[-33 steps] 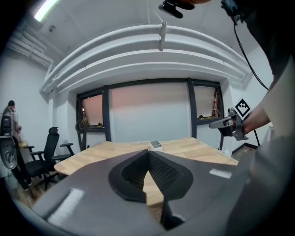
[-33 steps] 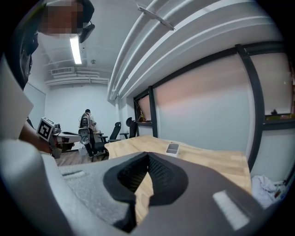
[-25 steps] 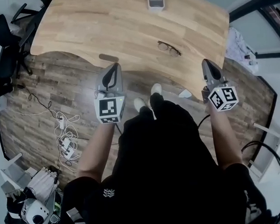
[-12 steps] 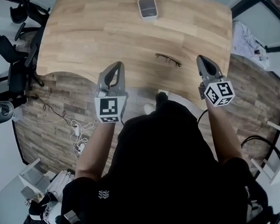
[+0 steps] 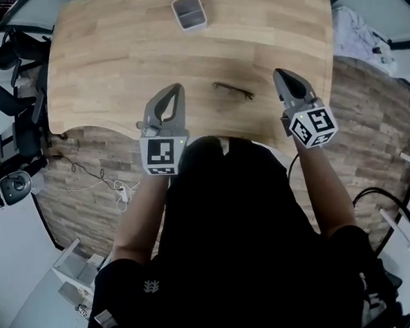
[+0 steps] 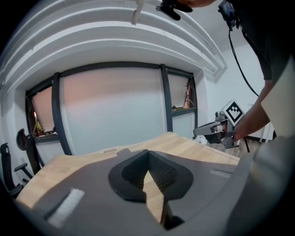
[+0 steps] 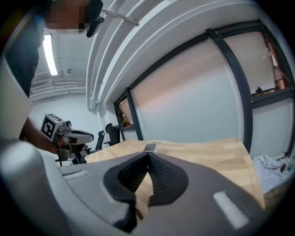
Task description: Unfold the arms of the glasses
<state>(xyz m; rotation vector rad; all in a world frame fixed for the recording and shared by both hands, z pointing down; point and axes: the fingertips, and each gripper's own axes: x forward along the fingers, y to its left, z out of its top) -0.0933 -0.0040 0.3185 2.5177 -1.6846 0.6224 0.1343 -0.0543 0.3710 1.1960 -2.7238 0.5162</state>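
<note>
Above the near edge of the counter [image 5: 109,62], the left claw [image 5: 175,89] and right claw [image 5: 280,73] both have their jaws pressed together, holding nothing. The glasses [image 5: 232,90] lie between them, near that edge. A small grey case [image 5: 189,12] sits at the far edge.

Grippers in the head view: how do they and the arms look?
Both the left gripper and right gripper are grey, tapered shells, each carrying a white cube with black square markers. A black cable runs beside the right forearm. The person wears a black short-sleeved top.
</note>
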